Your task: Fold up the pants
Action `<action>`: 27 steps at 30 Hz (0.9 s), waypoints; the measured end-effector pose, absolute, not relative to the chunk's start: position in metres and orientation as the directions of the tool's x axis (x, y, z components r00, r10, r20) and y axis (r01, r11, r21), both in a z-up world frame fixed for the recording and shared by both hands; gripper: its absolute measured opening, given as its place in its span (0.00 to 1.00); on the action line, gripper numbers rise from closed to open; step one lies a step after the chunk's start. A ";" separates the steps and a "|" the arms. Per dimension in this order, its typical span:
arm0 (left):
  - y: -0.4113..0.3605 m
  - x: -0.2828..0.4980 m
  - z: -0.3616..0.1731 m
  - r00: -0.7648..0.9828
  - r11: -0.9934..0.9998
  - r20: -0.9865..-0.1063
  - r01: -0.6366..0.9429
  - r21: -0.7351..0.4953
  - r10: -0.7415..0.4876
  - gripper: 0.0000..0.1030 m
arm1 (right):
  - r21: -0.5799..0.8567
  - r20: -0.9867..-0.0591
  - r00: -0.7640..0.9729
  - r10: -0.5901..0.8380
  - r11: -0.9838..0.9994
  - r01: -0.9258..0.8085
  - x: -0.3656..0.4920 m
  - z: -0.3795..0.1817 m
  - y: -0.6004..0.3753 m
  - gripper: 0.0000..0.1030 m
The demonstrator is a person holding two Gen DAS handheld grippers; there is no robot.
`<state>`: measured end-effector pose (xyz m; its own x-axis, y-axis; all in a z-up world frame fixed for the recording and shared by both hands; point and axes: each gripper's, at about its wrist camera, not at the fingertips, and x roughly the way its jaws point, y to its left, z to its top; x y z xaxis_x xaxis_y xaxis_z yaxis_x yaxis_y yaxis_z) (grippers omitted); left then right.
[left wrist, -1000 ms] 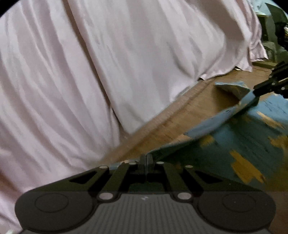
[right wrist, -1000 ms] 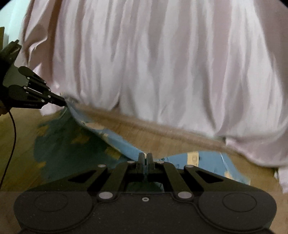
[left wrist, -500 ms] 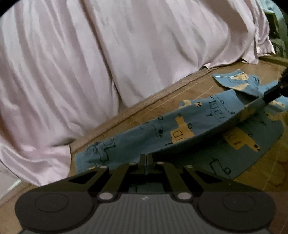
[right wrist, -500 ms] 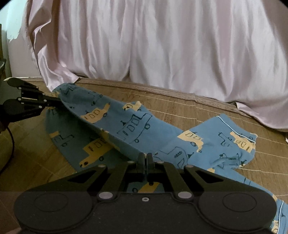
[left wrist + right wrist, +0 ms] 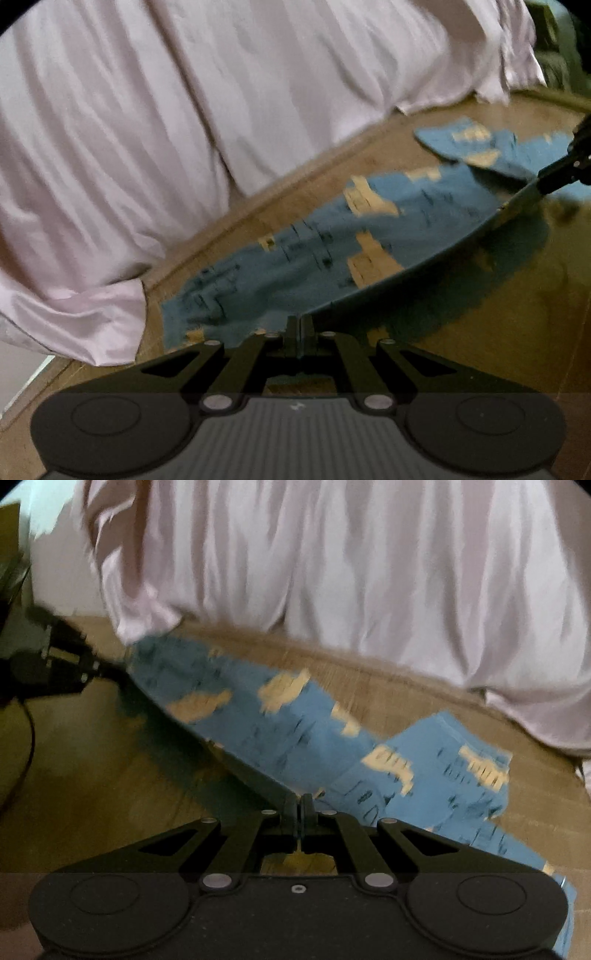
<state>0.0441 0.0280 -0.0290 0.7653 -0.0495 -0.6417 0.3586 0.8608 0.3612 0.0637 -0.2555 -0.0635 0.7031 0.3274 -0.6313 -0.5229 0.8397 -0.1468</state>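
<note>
Left wrist view: the left gripper (image 5: 300, 326) points level over the wooden floor (image 5: 509, 332), jaws pinched tight on an edge of the blue pants (image 5: 295, 258), which stretch in a raised, taut line from it to the right gripper (image 5: 543, 182) at far right, also clamped on the cloth. Right wrist view, blurred by motion: the right gripper (image 5: 299, 805) holds its edge between closed jaws, the left gripper (image 5: 114, 672) reaching in from the left, and the pants (image 5: 295, 716) lying partly on the floor just in front of the pink sheet (image 5: 332, 554), one leg folded to the right
</note>
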 end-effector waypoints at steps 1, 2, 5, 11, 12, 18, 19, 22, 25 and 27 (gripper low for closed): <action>0.027 0.045 -0.032 0.755 0.855 -0.654 0.369 0.364 -0.047 0.00 | -0.159 -0.645 0.694 0.320 0.832 -0.532 0.062 -0.068 -0.253 0.00; 0.026 0.047 -0.034 0.745 0.852 -0.665 0.376 0.363 -0.045 0.00 | -0.165 -0.653 0.688 0.315 0.828 -0.536 0.061 -0.072 -0.252 0.00; 0.028 0.051 -0.039 0.724 0.857 -0.688 0.384 0.343 -0.050 0.00 | -0.163 -0.670 0.676 0.307 0.828 -0.537 0.064 -0.078 -0.250 0.00; 0.032 0.053 -0.043 0.700 0.860 -0.713 0.390 0.328 -0.046 0.25 | -0.155 -0.693 0.655 0.302 0.825 -0.544 0.067 -0.084 -0.250 0.05; 0.033 0.053 -0.041 0.709 0.863 -0.703 0.386 0.327 -0.052 0.33 | -0.139 -0.690 0.652 0.315 0.826 -0.546 0.066 -0.082 -0.252 0.09; 0.046 0.052 -0.018 0.749 0.909 -0.645 0.362 0.207 -0.152 0.71 | -0.062 -0.596 0.728 0.337 0.886 -0.460 0.064 -0.062 -0.277 0.65; 0.045 0.053 -0.017 0.748 0.915 -0.640 0.363 0.177 -0.173 0.76 | -0.055 -0.589 0.737 0.333 0.893 -0.447 0.067 -0.061 -0.280 0.70; 0.032 0.066 -0.020 0.734 0.940 -0.652 0.328 0.093 -0.191 0.90 | -0.091 -0.578 0.756 0.306 0.897 -0.432 0.079 -0.060 -0.291 0.83; 0.010 0.080 -0.018 0.700 0.960 -0.682 0.281 -0.007 -0.209 0.98 | -0.177 -0.571 0.779 0.258 0.888 -0.423 0.097 -0.055 -0.305 0.92; -0.006 0.086 -0.016 0.694 0.949 -0.663 0.304 -0.085 -0.282 1.00 | -0.210 -0.547 0.808 0.219 0.899 -0.385 0.112 -0.047 -0.321 0.95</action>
